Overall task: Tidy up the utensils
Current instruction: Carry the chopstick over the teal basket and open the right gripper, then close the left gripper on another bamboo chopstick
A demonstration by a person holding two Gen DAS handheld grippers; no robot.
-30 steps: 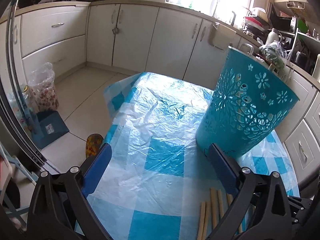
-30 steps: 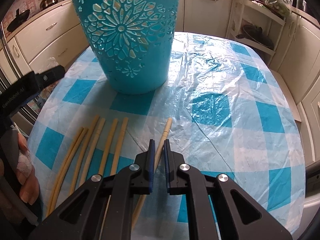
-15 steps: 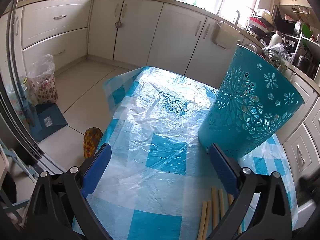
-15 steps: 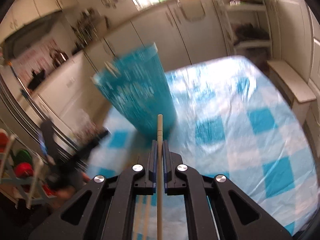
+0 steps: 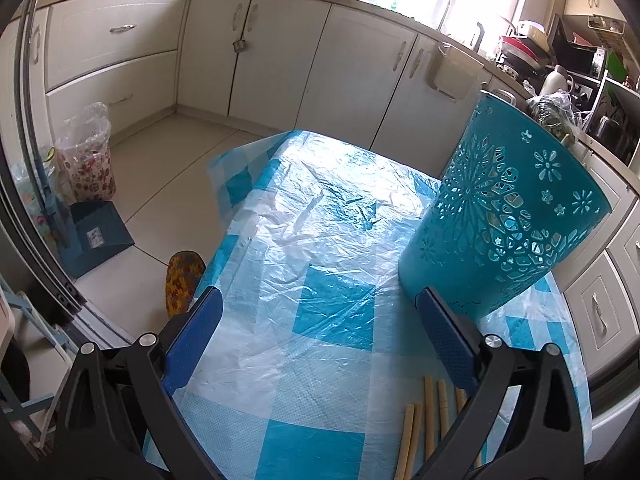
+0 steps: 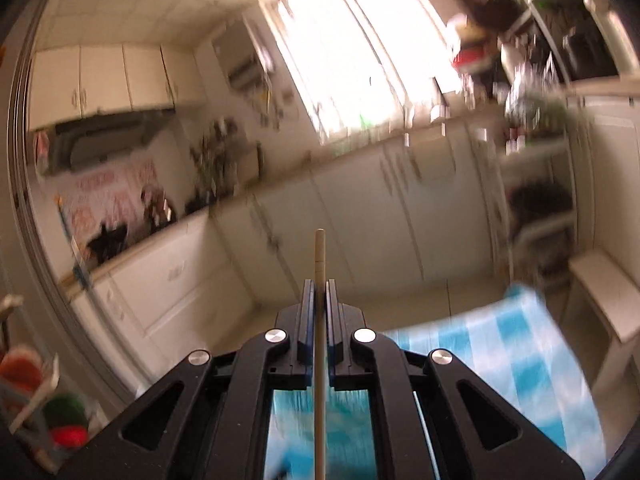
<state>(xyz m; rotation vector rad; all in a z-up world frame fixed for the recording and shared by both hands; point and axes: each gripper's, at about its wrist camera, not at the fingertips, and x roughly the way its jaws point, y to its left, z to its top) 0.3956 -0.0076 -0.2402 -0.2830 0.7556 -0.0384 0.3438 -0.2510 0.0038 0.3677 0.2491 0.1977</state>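
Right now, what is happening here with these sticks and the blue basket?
A person holds a two-finger gripper in each hand and sorts wooden chopsticks on a table with a blue checked plastic cover. The right gripper is shut on one chopstick and holds it up in the air, pointing toward the kitchen cabinets. The left gripper is open and empty, above the table, beside the teal cut-out basket. Several more chopsticks lie on the cover near the basket.
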